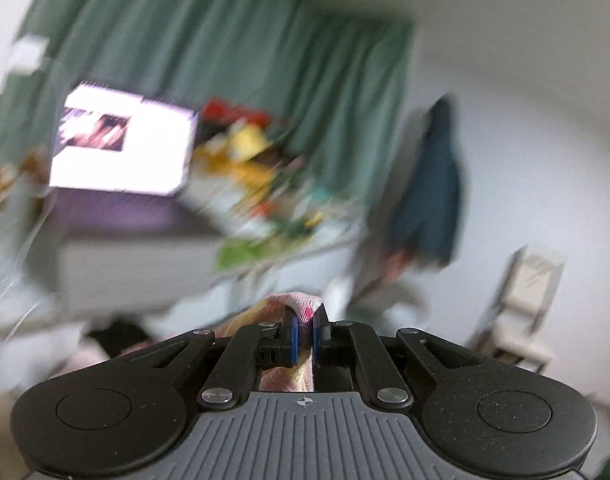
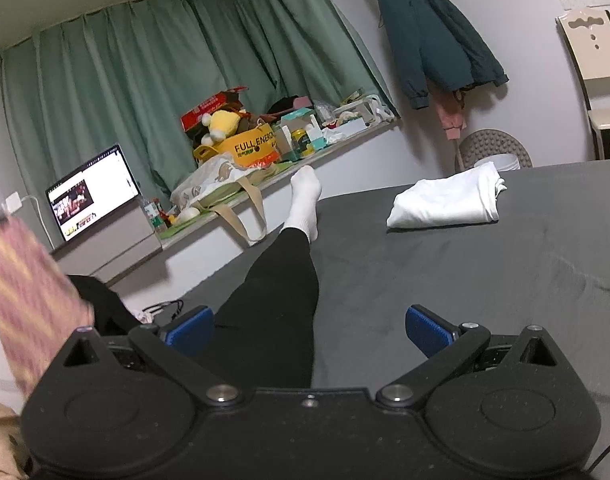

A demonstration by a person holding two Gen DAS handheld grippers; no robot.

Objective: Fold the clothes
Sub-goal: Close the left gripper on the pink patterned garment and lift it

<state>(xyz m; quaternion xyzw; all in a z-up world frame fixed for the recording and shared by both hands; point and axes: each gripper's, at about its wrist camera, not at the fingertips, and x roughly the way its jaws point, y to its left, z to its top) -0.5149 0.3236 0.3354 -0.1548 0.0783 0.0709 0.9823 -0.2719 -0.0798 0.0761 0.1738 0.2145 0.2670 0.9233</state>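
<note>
The left gripper (image 1: 304, 334) is clamped on one pink-and-yellow striped knit cloth (image 1: 301, 304), which hangs at nine o'clock in the right wrist view. The right gripper (image 2: 309, 330) gapes wide and empty over the grey bed (image 2: 445, 264), where one folded white garment (image 2: 449, 200) lies at one o'clock beside one black-trousered leg (image 2: 277, 292).

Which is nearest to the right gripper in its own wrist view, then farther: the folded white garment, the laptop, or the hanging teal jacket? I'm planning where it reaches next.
From the right gripper:
1. Folded white garment, ahead right on the dark bed.
2. Laptop, far left beside the bed.
3. Teal jacket, hanging on the back wall.
</note>
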